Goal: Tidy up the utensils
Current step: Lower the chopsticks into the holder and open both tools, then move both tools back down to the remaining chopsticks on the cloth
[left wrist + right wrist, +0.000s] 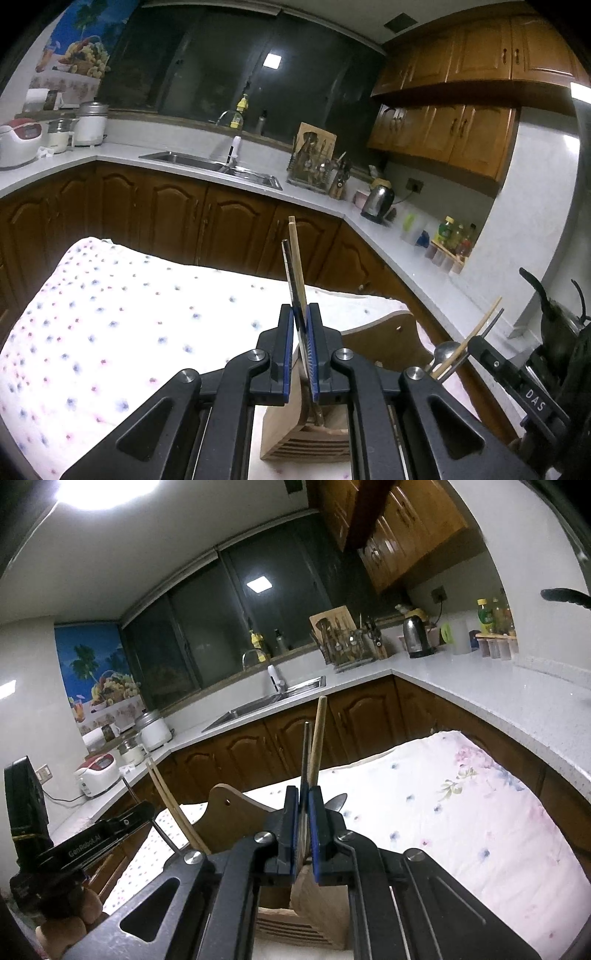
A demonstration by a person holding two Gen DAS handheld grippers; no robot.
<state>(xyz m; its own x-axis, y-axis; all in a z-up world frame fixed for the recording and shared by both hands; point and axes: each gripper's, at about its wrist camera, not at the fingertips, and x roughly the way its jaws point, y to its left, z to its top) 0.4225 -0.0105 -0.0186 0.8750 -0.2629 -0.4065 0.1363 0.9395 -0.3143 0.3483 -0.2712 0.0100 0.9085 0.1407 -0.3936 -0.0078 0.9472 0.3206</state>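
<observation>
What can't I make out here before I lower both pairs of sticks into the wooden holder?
- Left wrist view: the wooden holder is mostly behind the left gripper; which slot the chopsticks sit over is hidden.
- Right wrist view: the right gripper covers the lower ends of its sticks.
- Spoon: only the bowl tip shows.

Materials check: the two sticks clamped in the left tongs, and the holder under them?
Light stick: likely bamboo or wood, with a pale tan, matte, square-cut tip.
Dark stick: possibly metal or lacquered; it is dark and thin with a faint sheen, too dim to settle.
Utensil holder: wood, with a warm brown grain and slatted front.
Left tongs: black matte, probably plastic, with blue pads.
</observation>
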